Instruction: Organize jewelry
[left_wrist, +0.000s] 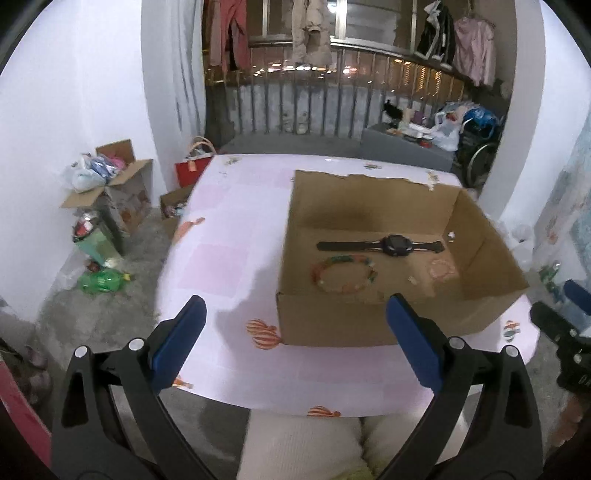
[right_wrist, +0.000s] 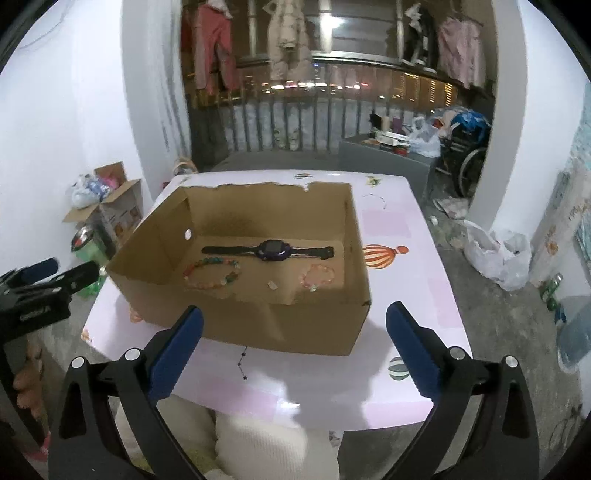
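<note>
An open cardboard box (left_wrist: 332, 326) (right_wrist: 280, 326) stands on the table. On its floor lie a black watch (left_wrist: 391, 244) (right_wrist: 271, 250) stretched flat, a colourful bead bracelet (left_wrist: 343, 274) (right_wrist: 212, 273) in front of it, and a pink bracelet (left_wrist: 441, 268) (right_wrist: 317, 277) to the right. A small pale piece (right_wrist: 272, 285) lies between the bracelets. My left gripper (left_wrist: 296, 301) hovers open before the box's front left corner, nothing between its blue pads. My right gripper (right_wrist: 295, 310) hangs open before the front wall, also empty. Each gripper shows at the edge of the other's view.
The table (left_wrist: 229, 258) (right_wrist: 406, 280) has a pink cloth with balloon prints. The person's pale-clothed knees (right_wrist: 258, 443) sit under its near edge. Boxes, bags and green bottles (left_wrist: 103, 280) litter the floor on the left; a white plastic bag (right_wrist: 498, 258) lies on the right.
</note>
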